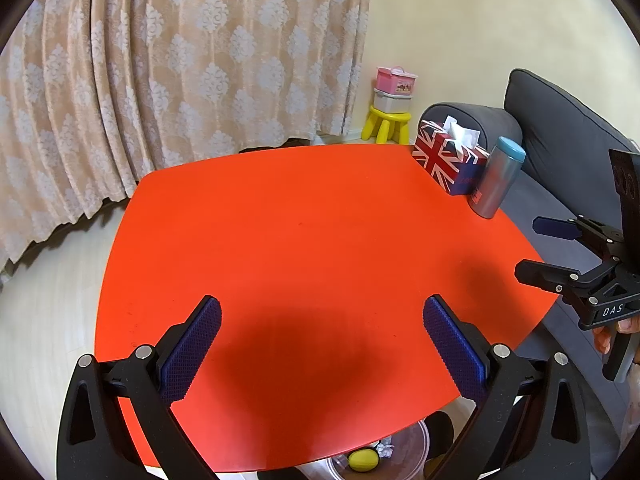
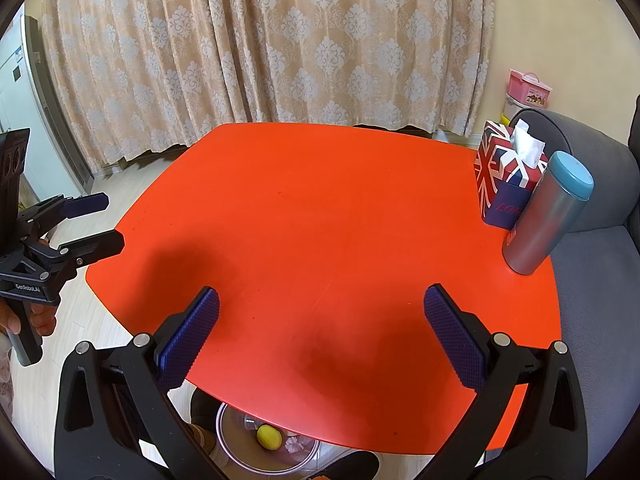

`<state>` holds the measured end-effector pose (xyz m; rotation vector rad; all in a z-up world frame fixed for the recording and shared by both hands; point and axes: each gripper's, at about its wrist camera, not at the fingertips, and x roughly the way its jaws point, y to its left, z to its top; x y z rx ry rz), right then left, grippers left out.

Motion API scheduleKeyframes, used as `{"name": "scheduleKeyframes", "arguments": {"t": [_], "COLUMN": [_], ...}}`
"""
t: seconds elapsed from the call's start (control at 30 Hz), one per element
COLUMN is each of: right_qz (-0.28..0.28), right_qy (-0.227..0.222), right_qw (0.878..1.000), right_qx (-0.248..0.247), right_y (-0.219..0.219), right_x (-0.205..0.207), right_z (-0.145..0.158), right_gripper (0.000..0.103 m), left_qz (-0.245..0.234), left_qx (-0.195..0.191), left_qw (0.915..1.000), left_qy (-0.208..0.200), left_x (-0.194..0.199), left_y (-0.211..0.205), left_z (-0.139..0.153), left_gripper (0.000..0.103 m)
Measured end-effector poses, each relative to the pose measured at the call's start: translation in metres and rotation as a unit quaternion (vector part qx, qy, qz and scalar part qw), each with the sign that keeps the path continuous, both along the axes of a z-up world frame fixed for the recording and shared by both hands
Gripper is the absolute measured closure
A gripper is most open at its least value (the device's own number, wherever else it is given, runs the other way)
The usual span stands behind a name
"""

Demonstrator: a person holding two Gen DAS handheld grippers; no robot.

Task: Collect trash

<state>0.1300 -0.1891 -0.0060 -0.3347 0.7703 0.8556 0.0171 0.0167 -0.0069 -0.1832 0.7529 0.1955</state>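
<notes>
My left gripper [image 1: 322, 308] is open and empty above the near part of the red table [image 1: 304, 220]. My right gripper [image 2: 322, 300] is open and empty above the same table [image 2: 320, 208]. Each gripper shows in the other's view, the right one [image 1: 528, 248] at the table's right edge, the left one [image 2: 108, 220] at its left edge. Below the table's near edge stands a clear bin [image 1: 416, 444] holding a yellow ball-like item [image 1: 362, 460] and crumpled paper [image 1: 384, 449]. The bin [image 2: 232, 446] and the yellow item [image 2: 269, 436] also show in the right wrist view.
A Union Jack tissue box [image 1: 444, 158] and a blue-lidded metal tumbler [image 1: 498, 178] stand at the table's far right corner. A grey sofa [image 1: 560, 128] runs along the right side. A yellow stool [image 1: 386, 122] with boxes stands by the curtain [image 1: 180, 60].
</notes>
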Motion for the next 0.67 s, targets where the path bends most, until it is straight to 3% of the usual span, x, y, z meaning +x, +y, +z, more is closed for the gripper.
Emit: {"name": "scheduleKeyframes", "arguments": {"t": [0.67], "right_qz": [0.000], "right_qy": [0.001], "right_qw": [1.000], "right_qx": [-0.001], "right_y": [-0.0002], "right_x": [-0.0002], "right_z": [-0.0003], "right_gripper": [0.003], "left_qz": [0.000], "left_qx": [-0.008], "left_qw": [0.9999], "left_qy": [0.008], "left_x": [0.0028], "left_y": [0.0062], "left_z": [-0.0026], "left_gripper": [0.006]}}
